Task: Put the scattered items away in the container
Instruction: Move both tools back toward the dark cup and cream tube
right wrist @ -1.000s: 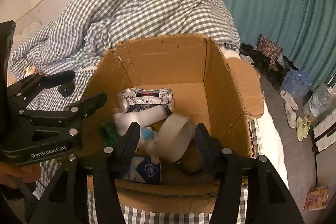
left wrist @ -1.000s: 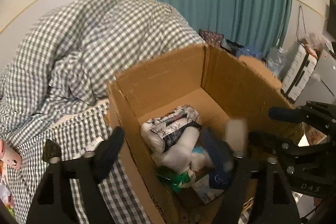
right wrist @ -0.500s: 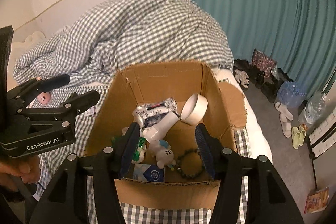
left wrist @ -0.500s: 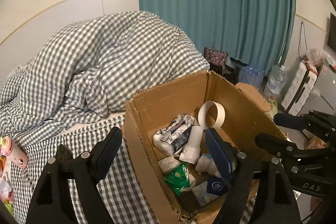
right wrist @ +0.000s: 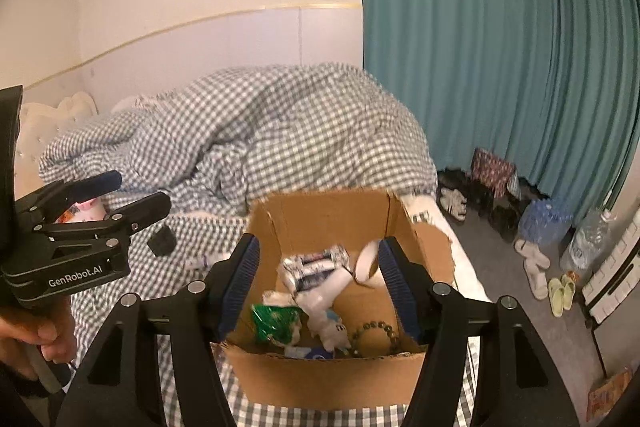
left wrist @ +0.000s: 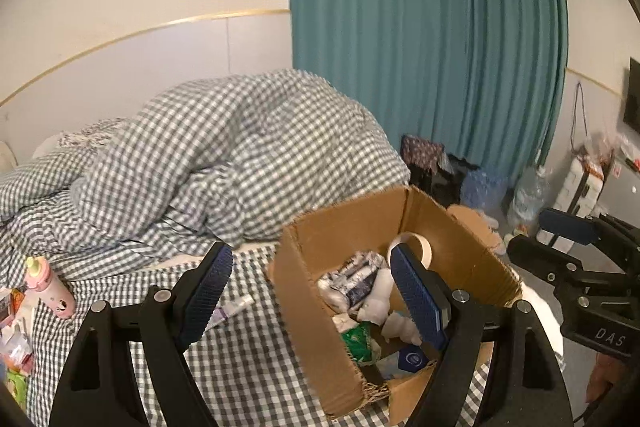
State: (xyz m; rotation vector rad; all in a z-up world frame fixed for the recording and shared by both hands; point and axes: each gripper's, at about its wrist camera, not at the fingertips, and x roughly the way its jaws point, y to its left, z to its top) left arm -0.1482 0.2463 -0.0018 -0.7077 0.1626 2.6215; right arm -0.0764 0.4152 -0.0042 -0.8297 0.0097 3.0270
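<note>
Right wrist view: right gripper [right wrist: 318,285] above cardboard box [right wrist: 320,381] on bed [right wrist: 192,223], fingers [right wrist: 240,283] opening, nothing between. Tape roll [right wrist: 366,263] inside box, far right. Left gripper [left wrist: 308,293] fingers apart, empty. Tube [left wrist: 234,308] on bed left of box.

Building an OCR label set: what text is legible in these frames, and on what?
"GenRobot.AI": side of the black left gripper, right wrist view.
"DAS": body of the black right gripper, left wrist view; further letters cut off.
Print on the patterned packet in the brown cardboard box: too blurred.
</note>
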